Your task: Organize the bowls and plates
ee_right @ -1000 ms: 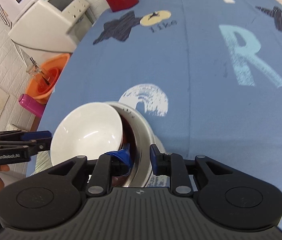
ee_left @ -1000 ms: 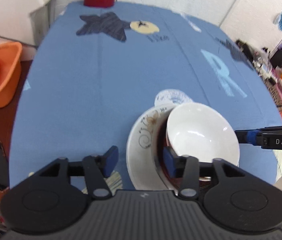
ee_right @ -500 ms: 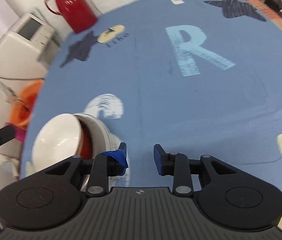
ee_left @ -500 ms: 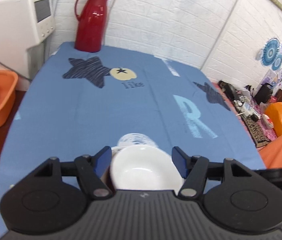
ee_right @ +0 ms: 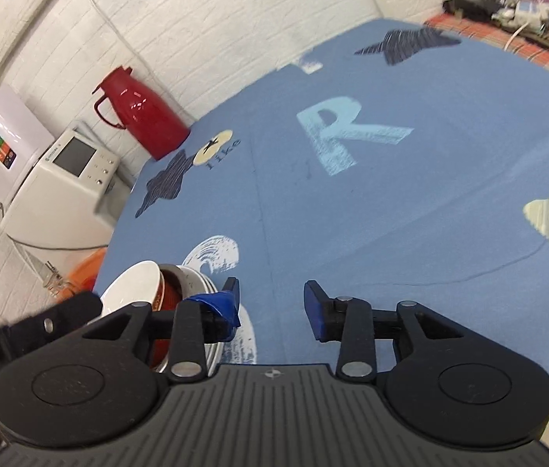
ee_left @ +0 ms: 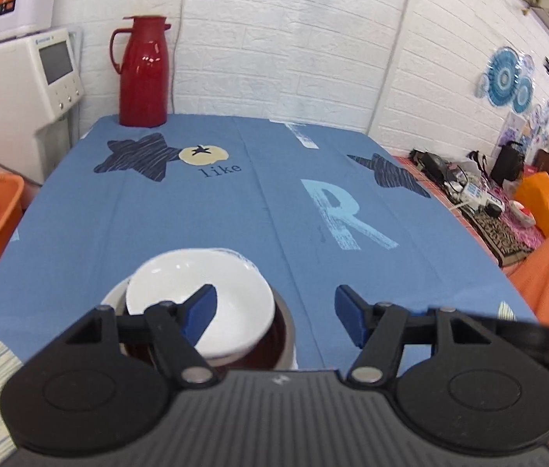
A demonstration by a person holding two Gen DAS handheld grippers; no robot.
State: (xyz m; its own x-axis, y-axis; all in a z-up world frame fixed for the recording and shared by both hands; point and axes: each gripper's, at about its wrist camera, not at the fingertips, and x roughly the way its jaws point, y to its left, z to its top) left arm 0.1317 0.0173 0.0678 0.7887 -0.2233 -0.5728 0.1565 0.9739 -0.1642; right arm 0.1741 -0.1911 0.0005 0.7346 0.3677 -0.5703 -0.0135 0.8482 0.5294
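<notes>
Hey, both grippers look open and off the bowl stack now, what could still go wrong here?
The white bowl sits tilted in the dark red bowl rather than nested flat, so it may slide or rock. The stack stands close to the near edge of the table; a bump from the left gripper, right above it, might tip it off.

white bowl [ee_left: 200, 295] tilted, nested in red-lined bowl [ee_left: 270, 346], seemingly

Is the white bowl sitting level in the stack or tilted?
Tilted. The white bowl leans inside the dark red bowl; in the right wrist view its rim rises well above the stack.
</notes>
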